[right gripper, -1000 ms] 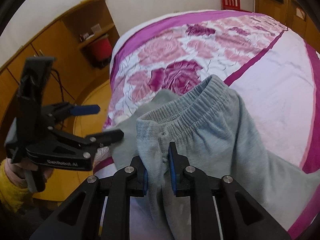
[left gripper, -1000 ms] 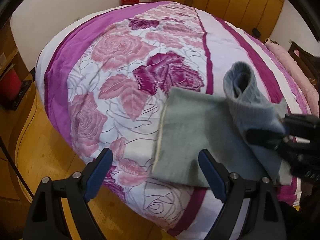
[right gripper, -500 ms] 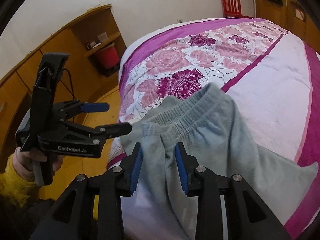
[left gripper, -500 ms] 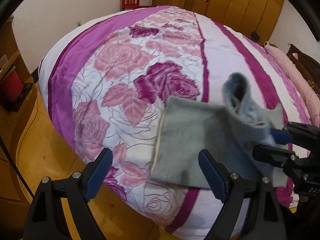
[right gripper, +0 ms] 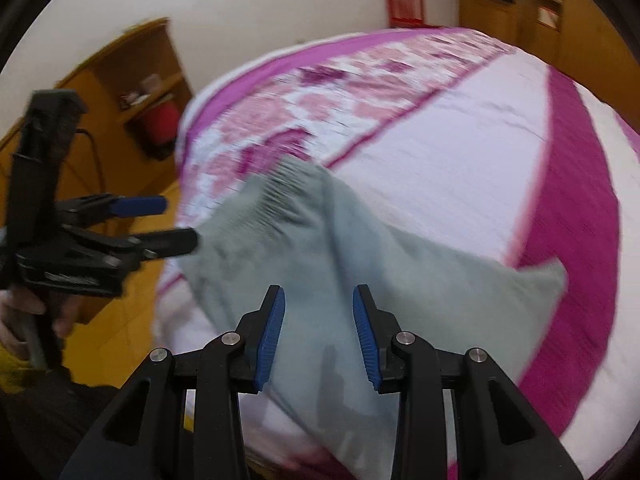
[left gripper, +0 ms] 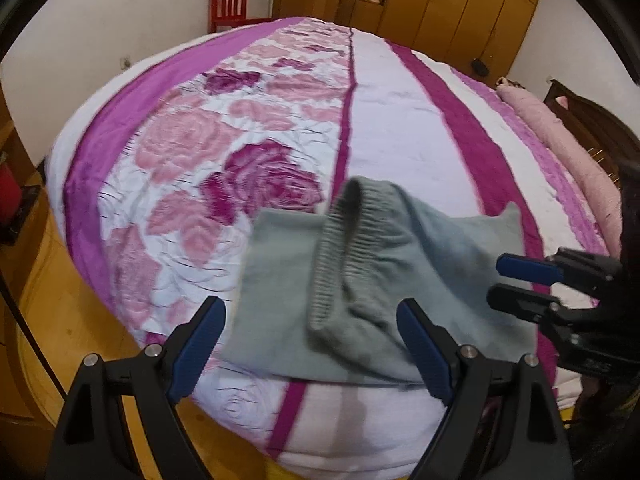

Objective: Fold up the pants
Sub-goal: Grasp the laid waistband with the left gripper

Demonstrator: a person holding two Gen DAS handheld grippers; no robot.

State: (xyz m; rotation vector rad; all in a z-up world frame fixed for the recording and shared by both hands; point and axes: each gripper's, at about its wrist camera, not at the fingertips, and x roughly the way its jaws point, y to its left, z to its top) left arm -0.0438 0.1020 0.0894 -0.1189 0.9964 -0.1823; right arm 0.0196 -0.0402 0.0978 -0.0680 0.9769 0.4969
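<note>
Pants, grey-green with a ribbed elastic waistband, are lying partly folded near the foot edge of the bed, on its rose-patterned quilt, with the waistband end flopped loosely over the flat lower layer. The right hand-held gripper has just been opening; its blue pads are standing apart over the cloth with nothing pinched between them. The left hand-held gripper is hanging wide open above the near edge, holding nothing.

Judging by the rumpled top layer, the fold is laid but not yet neat. To finish it well, each hand-held gripper should be lifting clear without snagging the knit, then pressing or tugging the waistband flat so its edge is lining up with the layer beneath. The bundle is sitting close to the bed's edge, so any pull toward the floor risks sliding it off.
</note>
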